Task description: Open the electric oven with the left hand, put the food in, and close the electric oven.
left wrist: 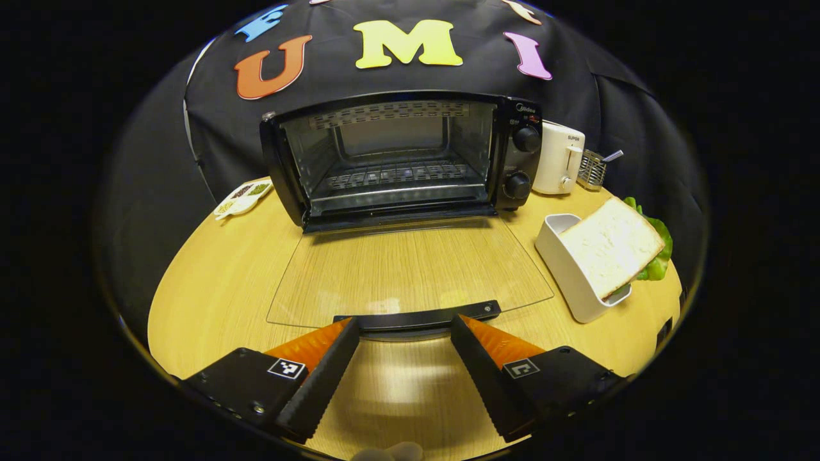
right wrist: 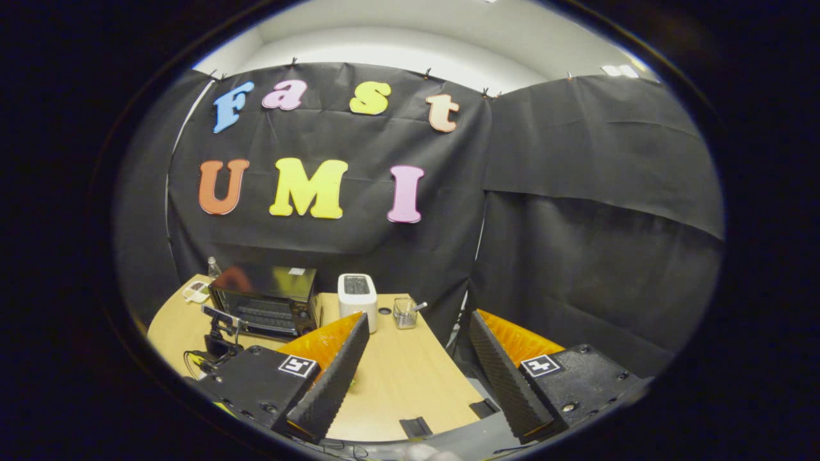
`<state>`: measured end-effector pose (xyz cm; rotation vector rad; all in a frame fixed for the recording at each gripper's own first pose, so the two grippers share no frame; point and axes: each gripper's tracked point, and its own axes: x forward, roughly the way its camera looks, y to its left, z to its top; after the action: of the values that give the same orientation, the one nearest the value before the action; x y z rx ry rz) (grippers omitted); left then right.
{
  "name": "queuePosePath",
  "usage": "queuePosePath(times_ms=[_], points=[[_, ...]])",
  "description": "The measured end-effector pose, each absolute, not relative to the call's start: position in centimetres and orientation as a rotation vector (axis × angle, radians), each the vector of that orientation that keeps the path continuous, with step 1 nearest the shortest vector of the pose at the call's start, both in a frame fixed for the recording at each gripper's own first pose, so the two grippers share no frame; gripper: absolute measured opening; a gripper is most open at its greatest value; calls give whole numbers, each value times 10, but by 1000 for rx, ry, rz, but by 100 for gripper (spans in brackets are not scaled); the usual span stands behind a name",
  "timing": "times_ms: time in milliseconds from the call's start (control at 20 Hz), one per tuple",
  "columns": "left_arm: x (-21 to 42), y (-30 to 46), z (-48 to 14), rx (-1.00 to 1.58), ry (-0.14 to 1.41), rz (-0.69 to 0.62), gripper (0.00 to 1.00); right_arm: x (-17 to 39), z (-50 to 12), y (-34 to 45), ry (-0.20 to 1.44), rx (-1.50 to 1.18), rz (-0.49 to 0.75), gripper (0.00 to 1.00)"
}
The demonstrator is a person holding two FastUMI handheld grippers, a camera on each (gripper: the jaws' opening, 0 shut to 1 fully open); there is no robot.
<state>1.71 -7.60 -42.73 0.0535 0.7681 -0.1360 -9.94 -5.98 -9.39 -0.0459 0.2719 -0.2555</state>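
The electric oven [left wrist: 400, 160] sits on the table [left wrist: 218, 282] with its glass door [left wrist: 410, 269] folded down flat. The left gripper [left wrist: 405, 342] is spread wide by the door handle [left wrist: 416, 317] — gripping nothing. The food [left wrist: 612, 246] — a sandwich in a white holder [left wrist: 570, 275] — is right of the oven, and the right gripper [right wrist: 419, 358] gapes wide too, far back from the oven.

The lettuce [left wrist: 657, 250] is largely covered by the bread [left wrist: 610, 244], and the holder [left wrist: 564, 266] beneath is partly hidden by that slice. The contents of the small tray [left wrist: 242, 196] left of the oven [left wrist: 397, 157] are too small to be identified. In the right gripper view, the oven's lower front is screened by the left gripper [right wrist: 216, 319], whose fingers cannot be made out. The bottle [right wrist: 213, 267] behind the oven is seen only at its top.
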Motion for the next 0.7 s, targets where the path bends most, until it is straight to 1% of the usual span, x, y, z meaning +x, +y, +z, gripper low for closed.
queuePosePath(times_ms=[50,100,150,200,250,300,350,500,700], points=[[17,-76,-427,68,767,-141,100,-101,-99,-61,282,-45,-257,92],[15,-77,-428,78,768,-144,96,-100,-103,-59,290,-44,-251,100],[17,-77,-426,77,757,-144,96,-98,-107,-58,299,-40,-249,92],[17,-77,-420,71,740,-145,96,-97,-109,-57,303,-32,-243,100],[18,-79,-415,59,718,-155,96,-93,-112,-54,305,-24,-233,100],[19,-79,-408,61,690,-157,96,-89,-115,-52,306,-20,-219,92],[18,-73,-399,69,668,-149,96,-86,-120,-49,314,-21,-202,100],[13,-66,-360,37,571,-160,96,-69,-145,-43,347,-8,-141,100],[4,-47,-288,26,422,-155,96,-44,-211,-33,462,71,-44,100]])
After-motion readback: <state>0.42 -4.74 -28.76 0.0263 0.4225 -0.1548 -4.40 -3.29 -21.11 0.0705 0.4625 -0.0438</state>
